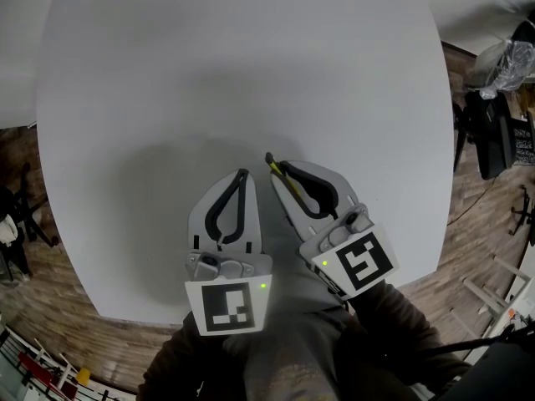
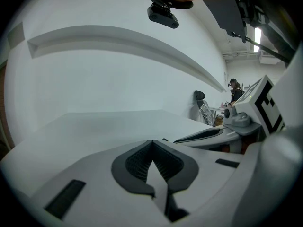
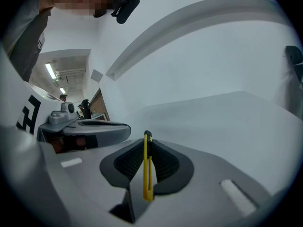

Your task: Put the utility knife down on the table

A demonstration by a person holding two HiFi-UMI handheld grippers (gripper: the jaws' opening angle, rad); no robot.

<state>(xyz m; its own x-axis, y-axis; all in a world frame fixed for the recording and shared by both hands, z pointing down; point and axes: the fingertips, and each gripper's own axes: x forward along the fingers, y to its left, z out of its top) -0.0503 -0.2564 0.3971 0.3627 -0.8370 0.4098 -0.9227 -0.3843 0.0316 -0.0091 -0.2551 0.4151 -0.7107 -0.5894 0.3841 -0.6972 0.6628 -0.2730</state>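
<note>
A slim yellow and black utility knife [image 3: 147,167] stands on edge between the dark ribbed pads of my right gripper [image 3: 147,138], which is shut on it. In the head view the utility knife [image 1: 284,178] shows as a thin yellow line along the right gripper [image 1: 274,162], just above the white table [image 1: 234,65] near its front edge. My left gripper [image 1: 243,174] hovers beside it on the left, jaws closed together with nothing in them. The left gripper [image 2: 152,144] in its own view has its pads meeting at the tip.
The white table spreads wide ahead of both grippers. Wooden floor surrounds it, with black stands and bags [image 1: 493,132] at the right and clutter [image 1: 17,215] at the left. People and a chair [image 2: 201,103] stand far off in the room.
</note>
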